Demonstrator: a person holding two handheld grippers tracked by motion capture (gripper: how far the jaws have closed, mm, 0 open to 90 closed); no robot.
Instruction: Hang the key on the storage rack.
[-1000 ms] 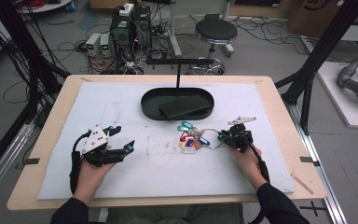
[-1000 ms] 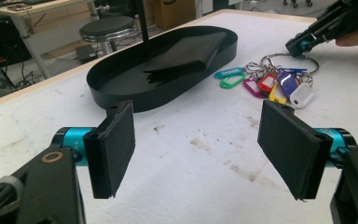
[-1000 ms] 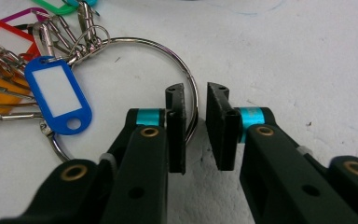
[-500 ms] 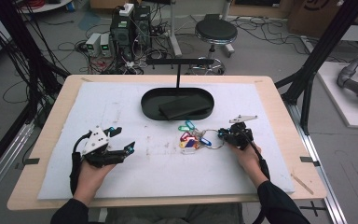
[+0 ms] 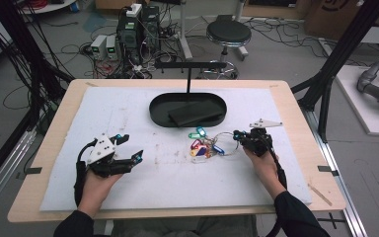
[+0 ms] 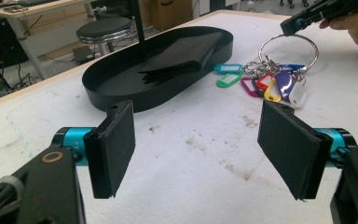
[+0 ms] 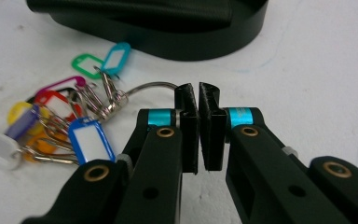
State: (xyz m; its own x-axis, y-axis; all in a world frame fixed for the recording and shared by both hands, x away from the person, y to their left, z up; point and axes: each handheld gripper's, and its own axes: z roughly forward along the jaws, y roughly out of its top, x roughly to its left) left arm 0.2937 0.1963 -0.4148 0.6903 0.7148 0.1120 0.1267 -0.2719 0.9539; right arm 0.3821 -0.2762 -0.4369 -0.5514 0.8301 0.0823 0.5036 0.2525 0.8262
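A metal key ring (image 5: 225, 140) with several coloured tags (image 5: 202, 145) lies on the white mat in front of the black oval tray (image 5: 158, 116). My right gripper (image 5: 237, 134) is shut on the ring's right side. In the right gripper view the ring (image 7: 154, 86) runs into the closed pads (image 7: 190, 100), and the tags (image 7: 88, 137) hang off to the left. In the left gripper view the ring (image 6: 289, 46) stands tilted up off the mat. My left gripper (image 5: 131, 148) rests at the mat's left, open, with nothing between its pads (image 6: 114, 147).
The tray (image 6: 121, 93) holds a flat black item (image 5: 195, 113), and a post with a crossbar (image 5: 190, 65) rises behind it. Wooden table edges (image 5: 177, 212) frame the white mat. Cables, a stool (image 5: 228, 34) and equipment stand on the floor beyond.
The right gripper has shifted only slightly with the ring in it. The left gripper stays open in the same place.
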